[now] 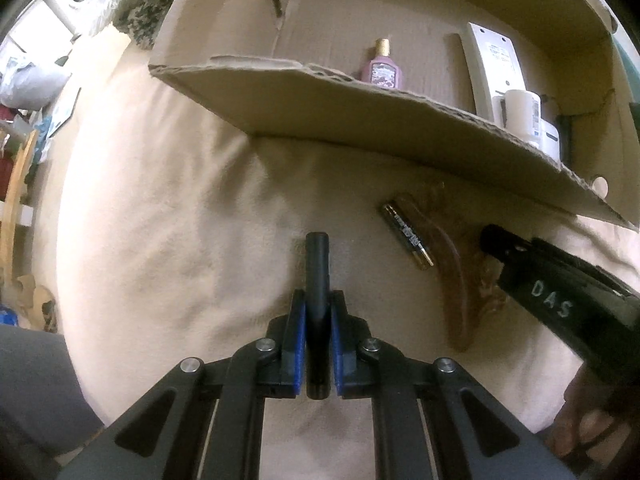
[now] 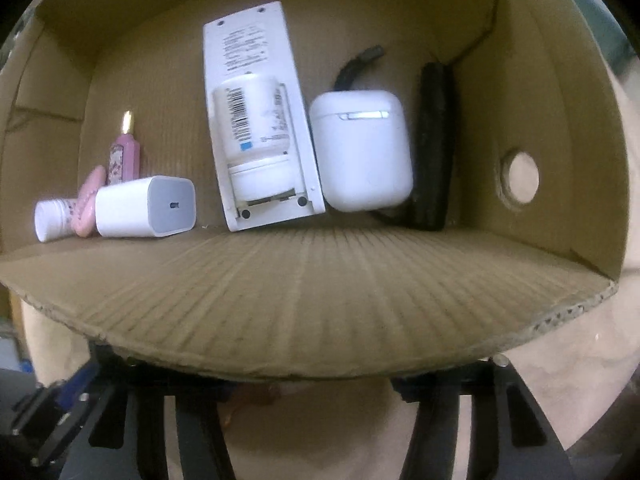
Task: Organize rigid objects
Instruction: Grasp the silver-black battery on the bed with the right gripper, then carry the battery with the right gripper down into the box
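Note:
My left gripper is shut on a black cylindrical stick and holds it over the beige bed cover. To its right lie a battery and a brown translucent hair claw. My right gripper reaches in at the claw's right side; its fingertips are hidden under the box flap in the right wrist view. The open cardboard box holds a white remote, a white bottle, an earbuds case, a white charger, a pink perfume bottle and a black object.
The box flap juts out over the bed cover, just above the battery and claw. A small white and pink tube lies at the box's left. Room clutter and a wooden frame stand far left.

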